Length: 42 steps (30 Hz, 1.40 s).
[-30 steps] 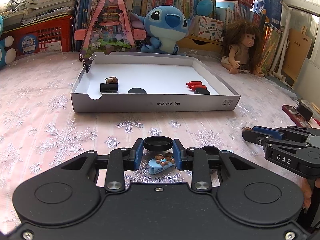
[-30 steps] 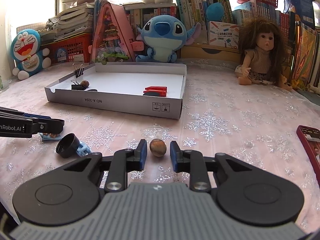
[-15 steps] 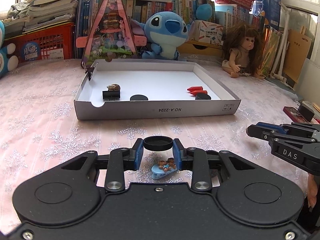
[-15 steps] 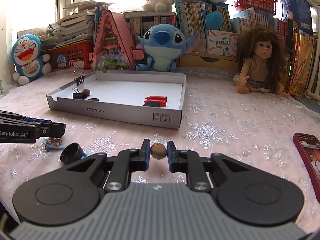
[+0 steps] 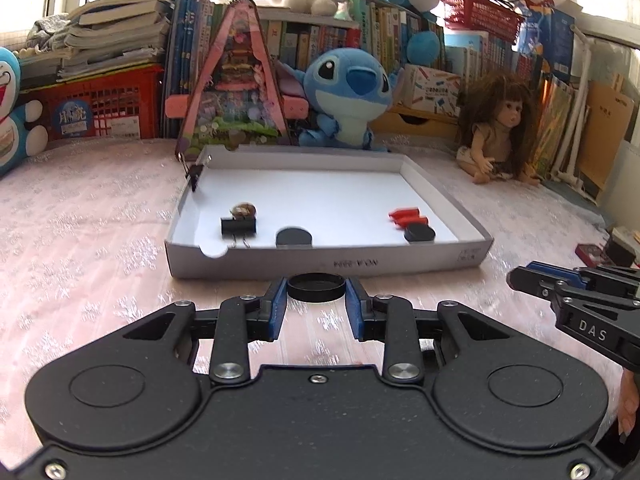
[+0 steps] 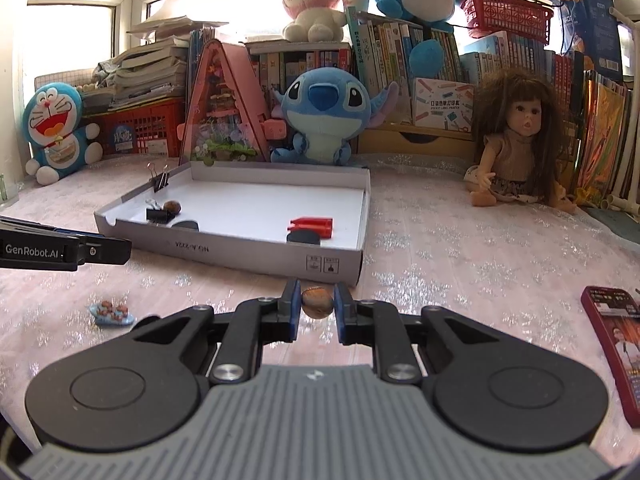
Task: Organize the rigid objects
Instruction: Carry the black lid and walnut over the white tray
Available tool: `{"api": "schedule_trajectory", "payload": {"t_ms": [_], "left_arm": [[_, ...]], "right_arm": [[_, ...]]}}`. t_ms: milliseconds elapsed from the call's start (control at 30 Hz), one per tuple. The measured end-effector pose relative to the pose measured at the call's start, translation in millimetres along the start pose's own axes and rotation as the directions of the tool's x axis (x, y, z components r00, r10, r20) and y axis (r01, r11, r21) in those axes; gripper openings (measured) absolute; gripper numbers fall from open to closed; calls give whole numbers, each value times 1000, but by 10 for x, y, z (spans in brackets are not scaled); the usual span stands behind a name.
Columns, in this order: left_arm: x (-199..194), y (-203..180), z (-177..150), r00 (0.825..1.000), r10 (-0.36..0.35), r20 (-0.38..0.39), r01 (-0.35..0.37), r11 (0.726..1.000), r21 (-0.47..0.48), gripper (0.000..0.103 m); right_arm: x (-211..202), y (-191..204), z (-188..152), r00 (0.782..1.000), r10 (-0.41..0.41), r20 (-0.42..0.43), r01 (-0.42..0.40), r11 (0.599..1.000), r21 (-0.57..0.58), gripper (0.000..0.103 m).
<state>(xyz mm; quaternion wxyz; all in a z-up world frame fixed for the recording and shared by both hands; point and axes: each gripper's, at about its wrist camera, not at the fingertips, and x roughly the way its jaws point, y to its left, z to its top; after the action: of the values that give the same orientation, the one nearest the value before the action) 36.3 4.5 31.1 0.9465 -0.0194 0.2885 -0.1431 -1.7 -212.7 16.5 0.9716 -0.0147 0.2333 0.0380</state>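
The black cap [image 5: 316,287] is clamped in the left gripper [image 5: 316,294], lifted clear of the cloth near the white tray [image 5: 328,266]. To its right, a brown nut [image 6: 317,302] is pinched in the right gripper [image 6: 317,307], whose jaws have just been closed on it. Both pieces are judged ready to be carried into the tray.

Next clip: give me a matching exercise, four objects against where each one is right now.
Things:
1. black cap
2. nut
3. red pieces
4. blue figurine

Places:
A. lying loose on the tablecloth
B. in the left gripper
C. inside the box
D. in the right gripper

Pairs: 1-B, 2-D, 3-C, 4-A
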Motion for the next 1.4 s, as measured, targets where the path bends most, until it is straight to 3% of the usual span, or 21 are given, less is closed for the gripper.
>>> {"api": "schedule_trajectory", "payload": {"t_ms": [367,767,1133,1400], "left_arm": [[169,168,455,998,24,61,-21,999,-48,29],[854,537,976,1000,14,-13,-17,981,-194,29],[1476,551,935,992,99,-81,-112,976,-184,29],[1637,534,876,984,141,-106,-156,976,-155,29]], "right_arm": [[185,-184,340,1000,22,3,-23,997,78,22],[766,-502,798,996,72,-56,-53,957,285,22],[1521,-568,880,979,141,-147,-72,914,398,22],[1775,-428,871,972,143,-186,-67,928,365,22]]}}
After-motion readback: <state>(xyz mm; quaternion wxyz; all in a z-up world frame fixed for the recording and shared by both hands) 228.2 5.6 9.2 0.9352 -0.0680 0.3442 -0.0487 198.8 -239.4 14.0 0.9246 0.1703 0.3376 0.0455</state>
